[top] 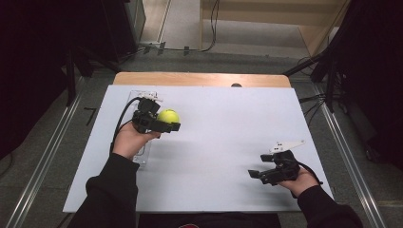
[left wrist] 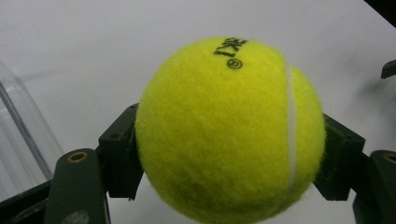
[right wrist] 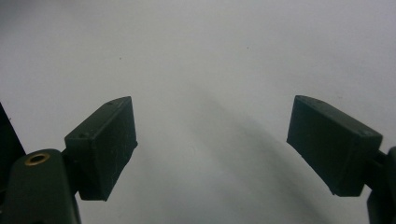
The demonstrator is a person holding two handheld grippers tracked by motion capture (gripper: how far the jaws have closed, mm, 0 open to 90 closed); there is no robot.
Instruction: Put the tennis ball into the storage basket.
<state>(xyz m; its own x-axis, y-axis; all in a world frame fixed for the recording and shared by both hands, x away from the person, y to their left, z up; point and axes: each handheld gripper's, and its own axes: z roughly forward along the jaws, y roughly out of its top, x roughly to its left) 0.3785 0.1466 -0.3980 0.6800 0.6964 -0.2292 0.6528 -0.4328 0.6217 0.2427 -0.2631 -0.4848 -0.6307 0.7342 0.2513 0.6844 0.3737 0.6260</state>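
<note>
White table sheet (top: pixel 218 142) covers most of the high view, wood edge of the table (top: pixel 199 79) showing at the far side. Clear plastic tray (top: pixel 142 156), long and narrow, lies along the left part of the sheet, partly under the person's left hand (top: pixel 129 141); in the left gripper view its transparent wall (left wrist: pixel 21 135) sits at the left edge. Left gripper (top: pixel 166 124) is over the far left area of the sheet, just right of the tray's far end, jaws pinching a yellow tennis ball (top: pixel 168 116). Left gripper view confirms: ball (left wrist: pixel 231 128) squeezed between both pads, one each side, white seam and black print visible, table surface behind it. Cannot tell for sure from these views whether the ball is lifted clear or only just off the sheet; it looks held above it. Right gripper (top: pixel 259 174) rests near the front right of the sheet, well apart from the ball, jaws spread wide with nothing between; right gripper view shows both pads (right wrist: pixel 105 144) apart over bare white sheet. Progress judgement: grasp is done, ball secured in the left tool. Left to do, likely: carry and set the ball down, perhaps in the tray or across the sheet, or pass it to the right tool, which sits idle. Destination not evident yet.
</note>
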